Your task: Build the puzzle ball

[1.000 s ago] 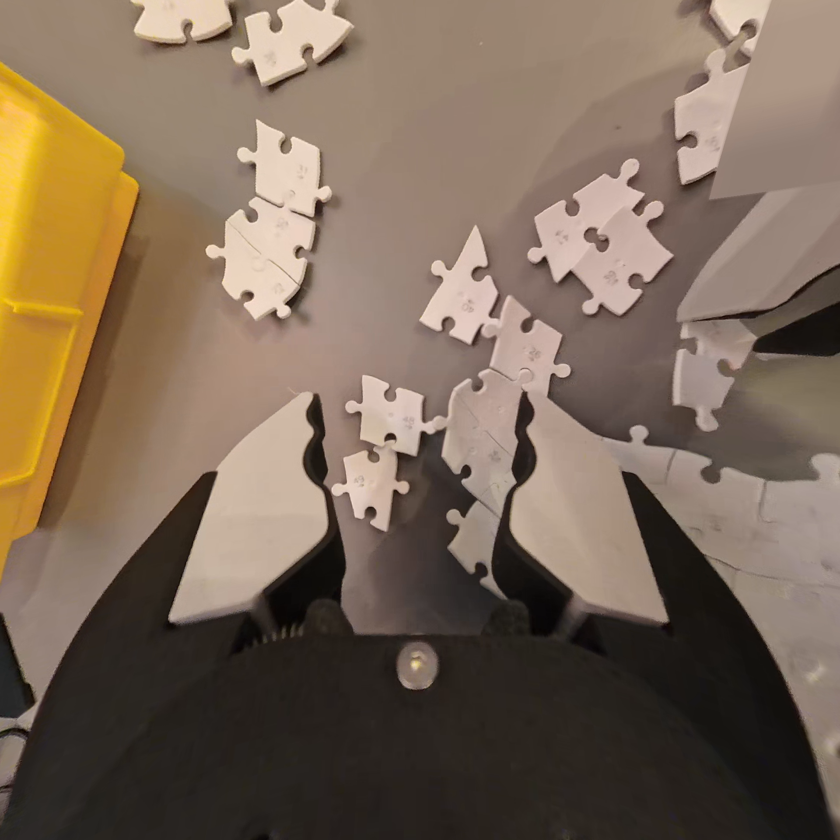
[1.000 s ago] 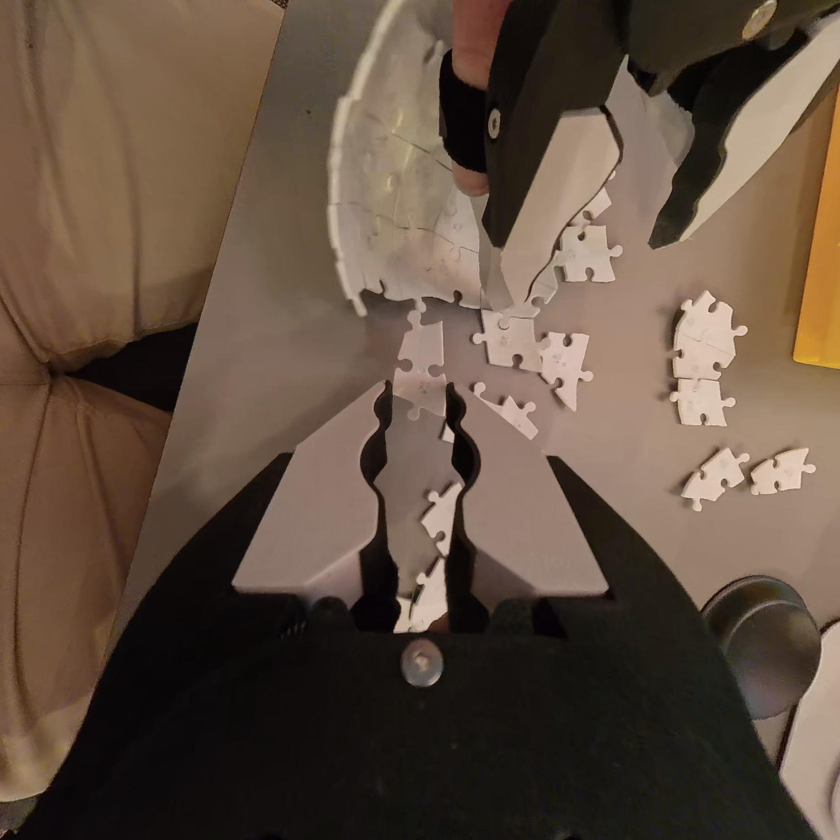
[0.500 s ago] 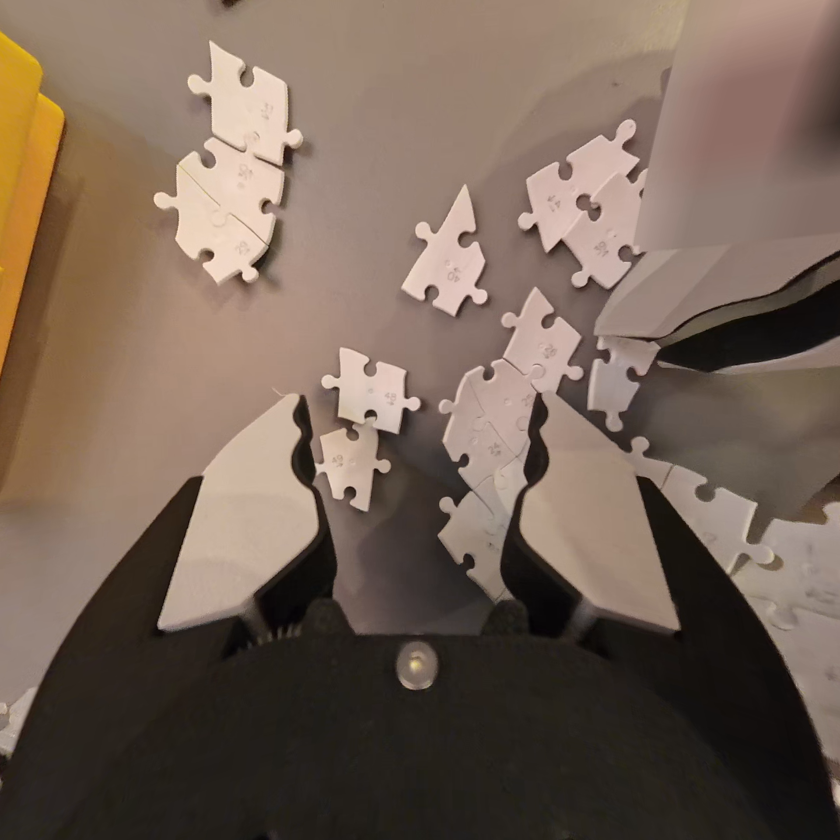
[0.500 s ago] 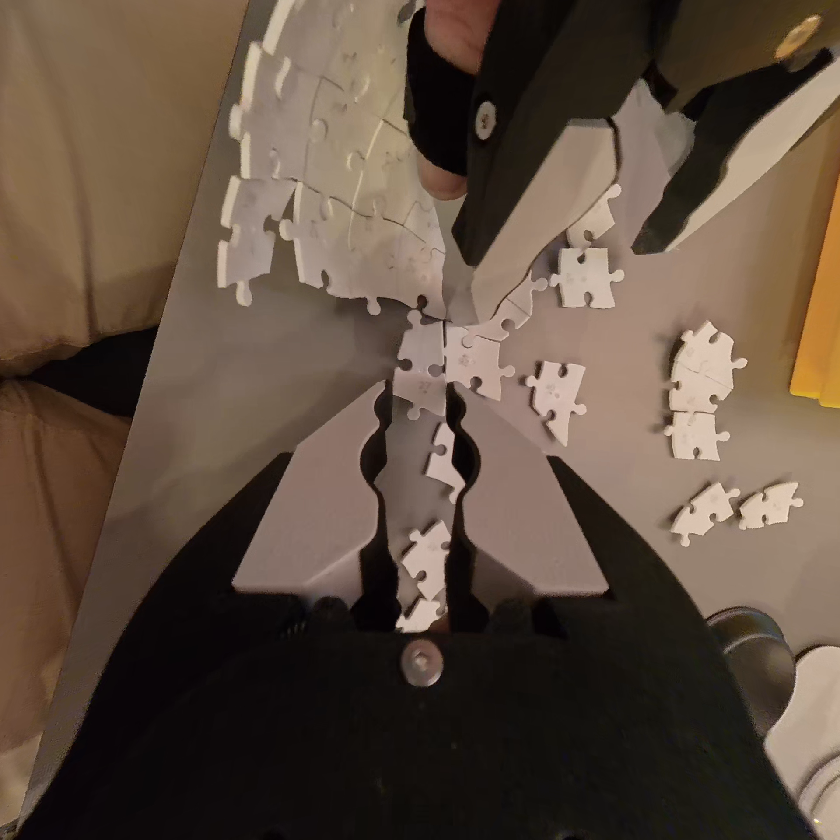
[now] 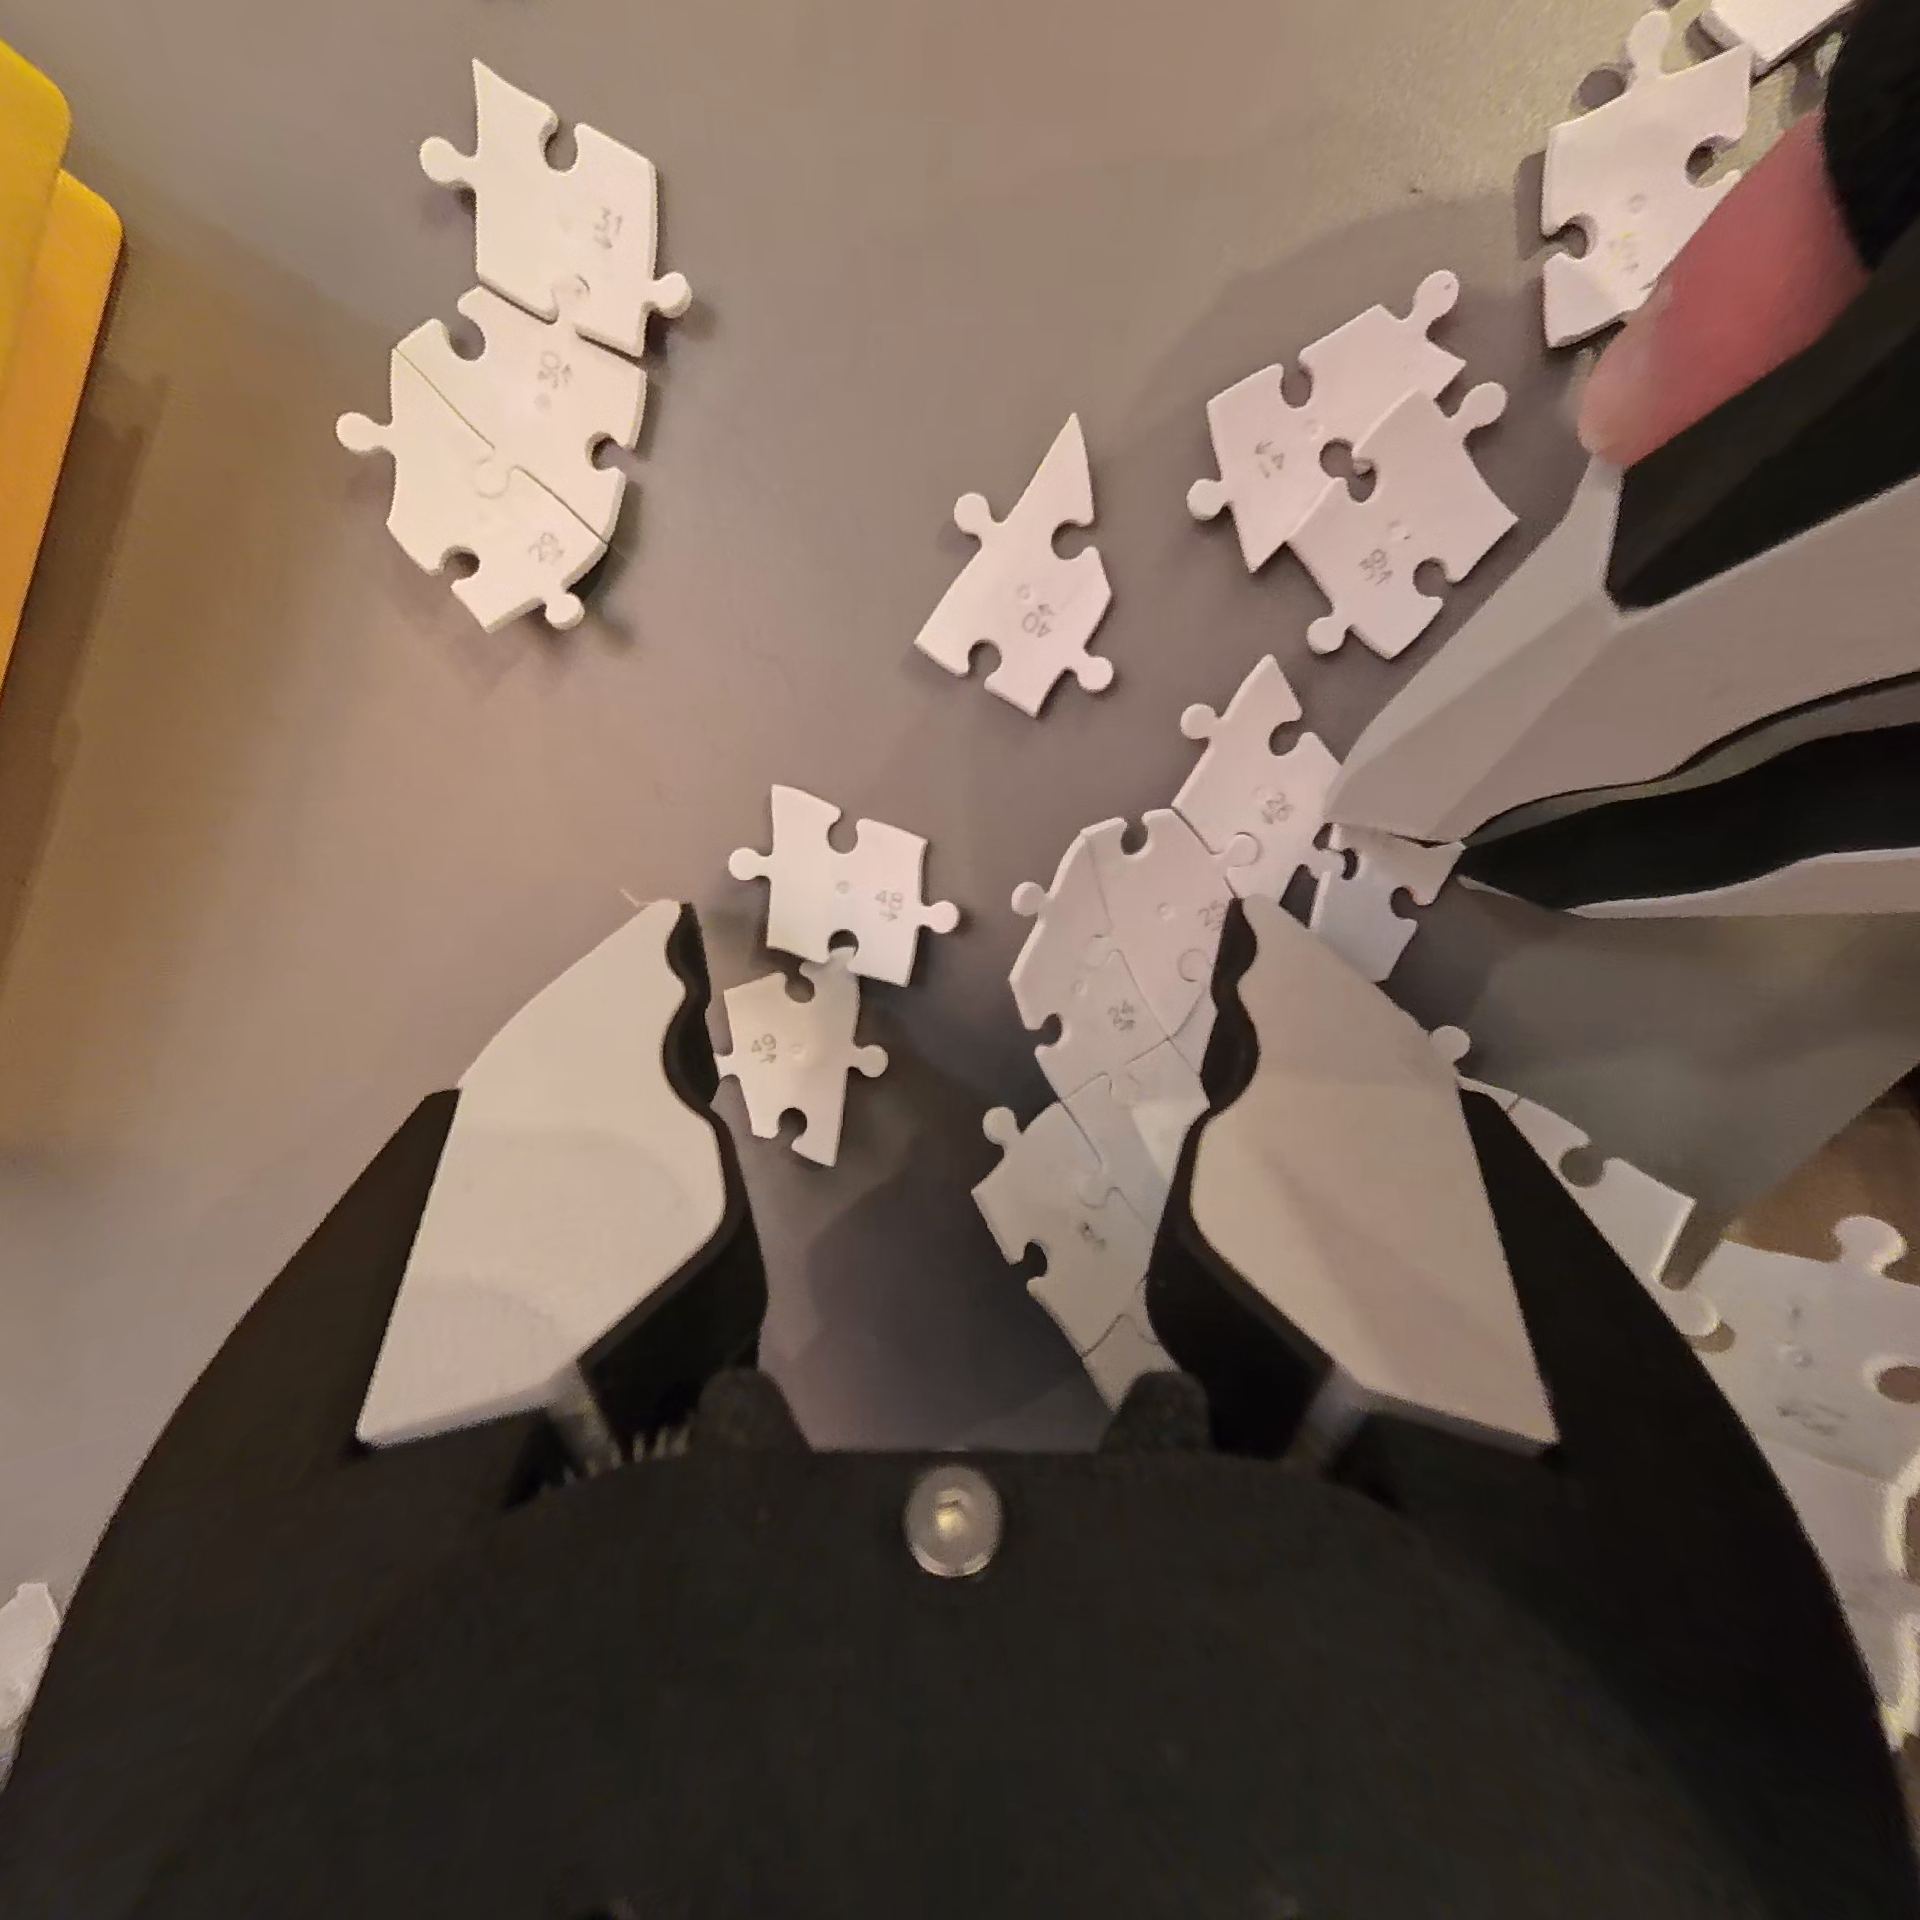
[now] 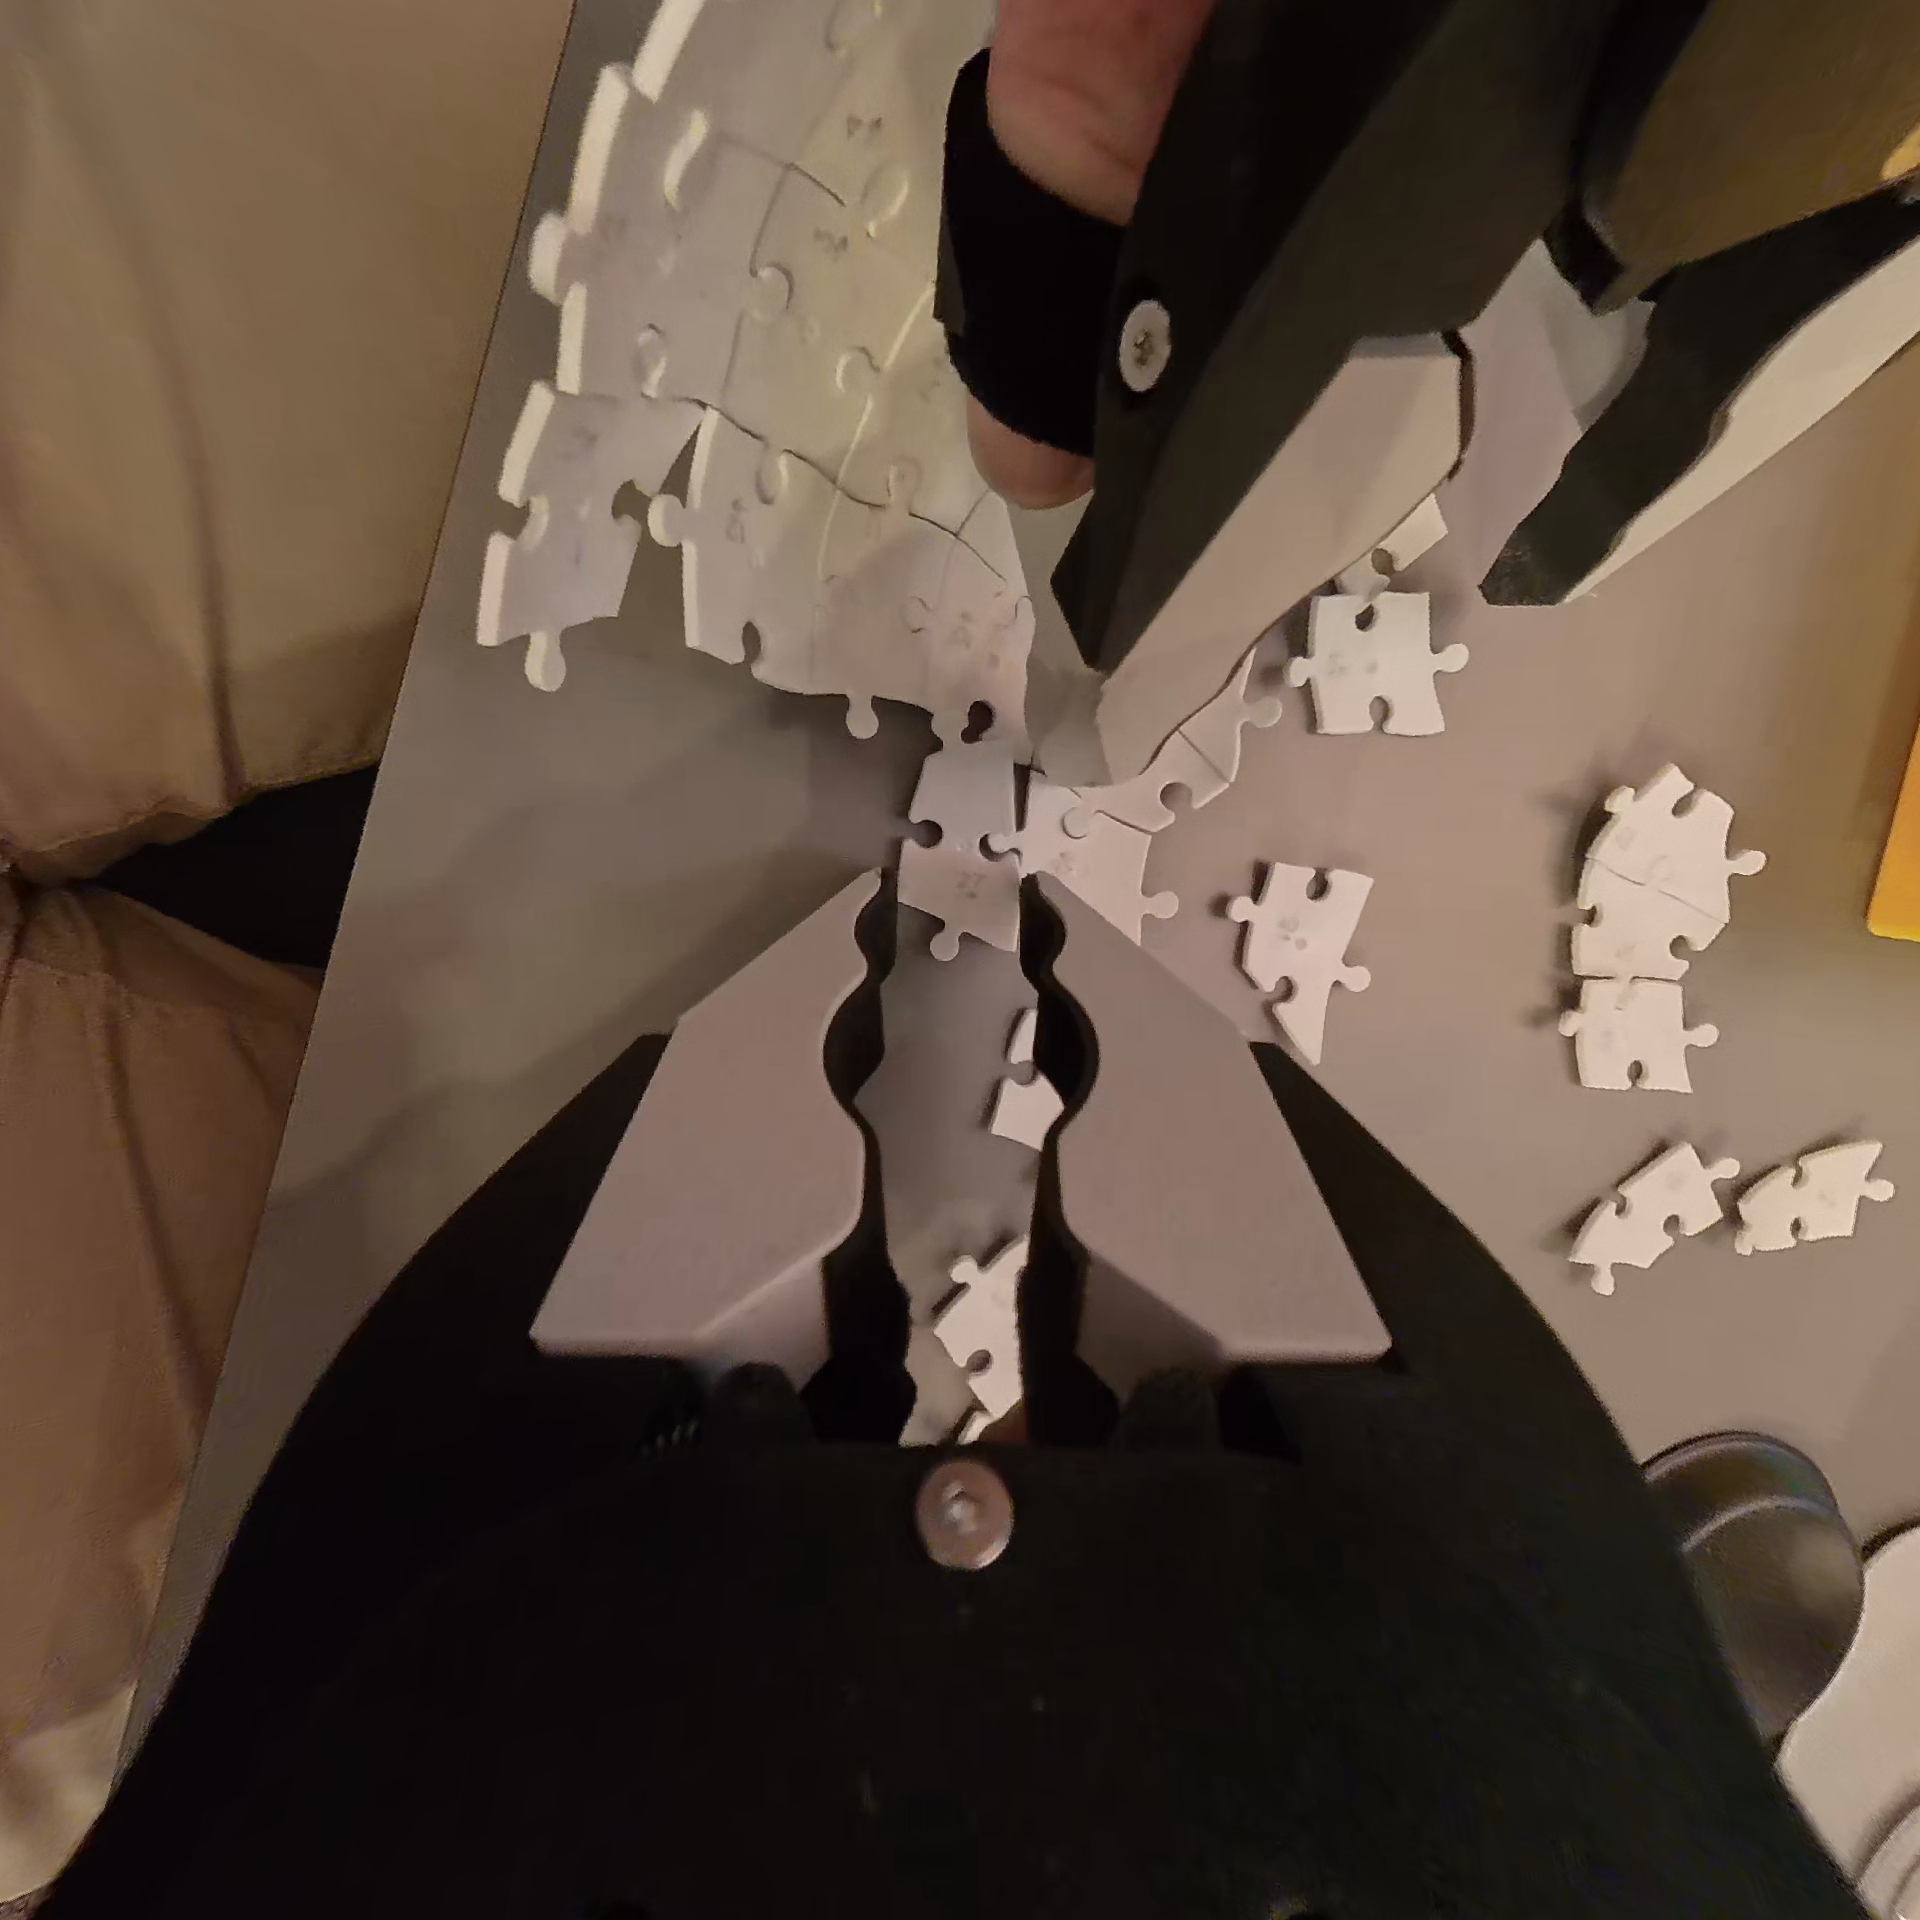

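My left gripper [image 5: 961,925] is open over the grey table, with two loose white pieces [image 5: 852,894] between its fingers. Its right finger rests beside a curved strip of joined pieces [image 5: 1101,1039]. In the right wrist view the left gripper [image 6: 1320,644] stands over that strip [image 6: 1091,842]. My right gripper [image 6: 954,883] is shut on a white puzzle piece [image 6: 961,831], held against the strip's end. It also shows in the left wrist view [image 5: 1351,821], with its piece [image 5: 1371,914]. The part-built ball shell [image 6: 779,416] lies just beyond.
Several loose and paired white pieces [image 5: 520,416] lie scattered on the table [image 5: 831,312]. A yellow bin [image 5: 42,416] stands at the left edge. A beige cushion [image 6: 208,416] borders the table's side. A round metal object [image 6: 1745,1558] sits at lower right. The round metal object [image 6: 1745,1558] is about 25 cm from both grippers' fingertips.
My right gripper has carried its piece forward to the strip's end, closer to the shell. My left gripper has shifted along the table and stayed open beside the strip.
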Available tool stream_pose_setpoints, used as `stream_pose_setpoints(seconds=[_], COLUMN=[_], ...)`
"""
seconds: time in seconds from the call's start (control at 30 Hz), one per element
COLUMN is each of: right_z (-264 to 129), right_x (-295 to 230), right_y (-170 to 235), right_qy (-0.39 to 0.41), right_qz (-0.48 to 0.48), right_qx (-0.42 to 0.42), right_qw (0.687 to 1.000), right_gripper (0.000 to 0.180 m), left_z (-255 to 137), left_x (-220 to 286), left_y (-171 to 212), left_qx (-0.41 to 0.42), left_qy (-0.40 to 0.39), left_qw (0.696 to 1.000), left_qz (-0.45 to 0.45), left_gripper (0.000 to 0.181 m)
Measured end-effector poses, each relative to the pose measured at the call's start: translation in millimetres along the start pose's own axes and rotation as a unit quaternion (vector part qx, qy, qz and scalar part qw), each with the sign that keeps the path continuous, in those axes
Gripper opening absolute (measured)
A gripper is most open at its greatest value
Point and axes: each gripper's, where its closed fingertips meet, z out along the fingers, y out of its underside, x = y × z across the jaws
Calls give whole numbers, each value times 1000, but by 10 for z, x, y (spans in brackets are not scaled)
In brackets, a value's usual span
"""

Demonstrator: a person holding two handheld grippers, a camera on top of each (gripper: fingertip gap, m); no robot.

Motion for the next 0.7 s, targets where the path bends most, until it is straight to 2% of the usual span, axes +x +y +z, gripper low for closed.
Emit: stream_pose_setpoints(seconds=[0.17,0.33,0.47,0.53,0.57,0.63,0.7], right_z=[-52,-145,-149,-137,-136,-171,-262], right_x=[-62,-150,-347,-353,-318,-283,-288], right_y=[-12,-1,133,156,156,151,104], right_qy=[-12,-29,-80,-81,-76,-83,-101], right_qz=[-31,-103,-209,-264,-276,-261,-179], right_qx=[8,-4,-35,-51,-60,-65,-46], right_qw=[999,994,974,960,956,960,977], right_gripper=[22,22,22,22,30,35,40], left_z=[2,2,3,6,7,8,8], left_x=[0,2,4,2,2,3,3], left_y=[-2,-6,-7,-8,-8,-7,-7], left_qx=[-5,-9,-15,-19,-21,-22,-22], left_qy=[1,2,4,6,6,7,8], left_qw=[1000,1000,1000,1000,1000,1000,1000], left_qz=[4,9,15,17,18,17,18], left_gripper=[93,93,93,93,93,93,93])
